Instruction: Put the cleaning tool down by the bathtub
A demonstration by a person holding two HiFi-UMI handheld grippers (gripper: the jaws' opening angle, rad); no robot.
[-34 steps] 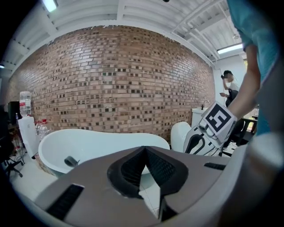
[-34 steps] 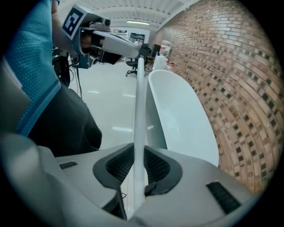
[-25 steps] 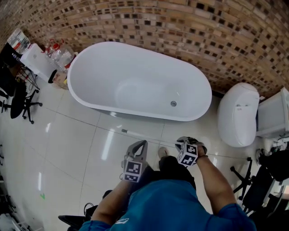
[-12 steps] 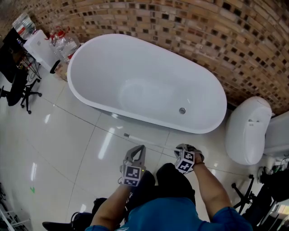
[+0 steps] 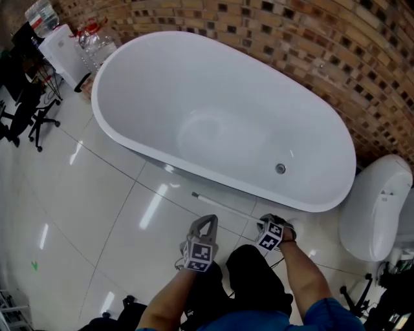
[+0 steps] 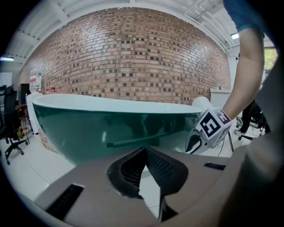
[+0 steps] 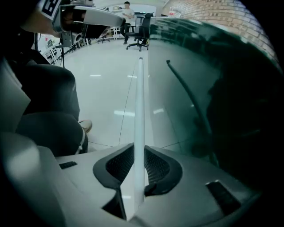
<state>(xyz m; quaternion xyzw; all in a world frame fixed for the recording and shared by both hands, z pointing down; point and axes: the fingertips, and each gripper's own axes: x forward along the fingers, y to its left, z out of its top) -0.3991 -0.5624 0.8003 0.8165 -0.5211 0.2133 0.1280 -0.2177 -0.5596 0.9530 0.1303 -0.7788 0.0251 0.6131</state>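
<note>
Lower now by the tub (image 5: 162,84), the right gripper (image 7: 139,153) clamps the rod (image 7: 140,88), which runs along the tub's foot. Left gripper (image 6: 144,153) is closed and empty.

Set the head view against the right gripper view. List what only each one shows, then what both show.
Head view only: the inside of the bathtub with its drain, and the toilet at the right.
Right gripper view only: the jaws of the right gripper shut on the white pole of the cleaning tool, the pole's reflection in the tub's glossy side, and a person standing far off.
Both: the bathtub, the cleaning tool alongside it, the left gripper and the tiled floor.
</note>
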